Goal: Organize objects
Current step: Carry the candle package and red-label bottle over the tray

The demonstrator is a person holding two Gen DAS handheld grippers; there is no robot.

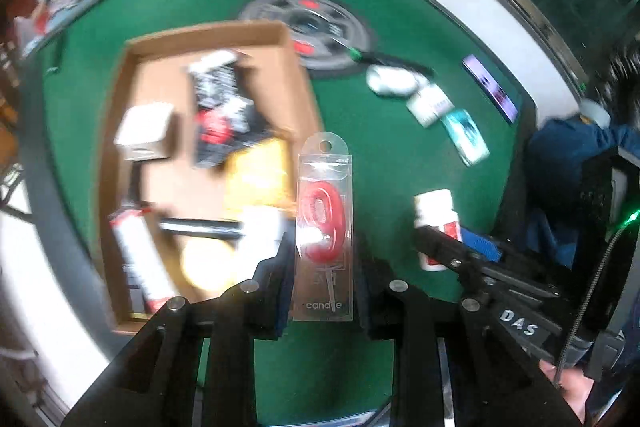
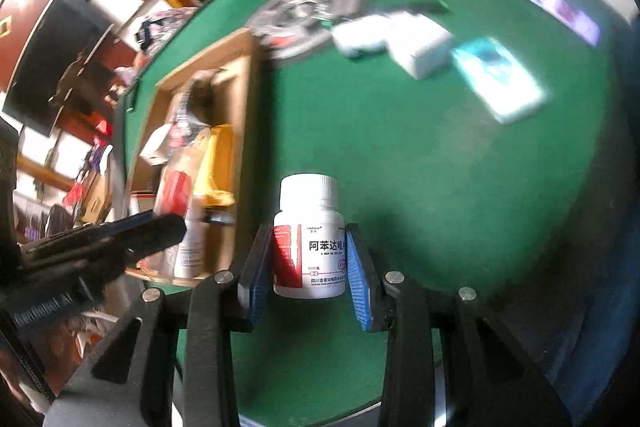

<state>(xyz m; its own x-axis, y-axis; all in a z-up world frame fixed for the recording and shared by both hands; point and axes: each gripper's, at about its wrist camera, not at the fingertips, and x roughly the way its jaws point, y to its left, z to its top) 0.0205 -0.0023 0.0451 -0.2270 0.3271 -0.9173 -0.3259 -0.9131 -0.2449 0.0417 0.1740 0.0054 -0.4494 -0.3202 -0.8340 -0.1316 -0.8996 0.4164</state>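
My left gripper [image 1: 323,259] is shut on a clear packet with a red number candle [image 1: 323,227], held above the green table beside the cardboard box [image 1: 296,75]. My right gripper [image 2: 308,259] is shut on a white pill bottle [image 2: 308,247] with a red and white label, held over the green felt. The bottle and right gripper also show in the left wrist view [image 1: 434,215]. The box holds a black packet [image 1: 220,107], a small white box [image 1: 144,131], a yellow item [image 1: 256,175] and a white tube [image 1: 136,255].
A grey weight plate [image 1: 308,27] lies on the table [image 1: 380,155] beyond the box. A screwdriver [image 1: 384,57], white boxes [image 1: 430,103], a teal packet [image 1: 466,137] and a phone [image 1: 492,87] lie to the right. A person in blue [image 1: 568,155] is at right.
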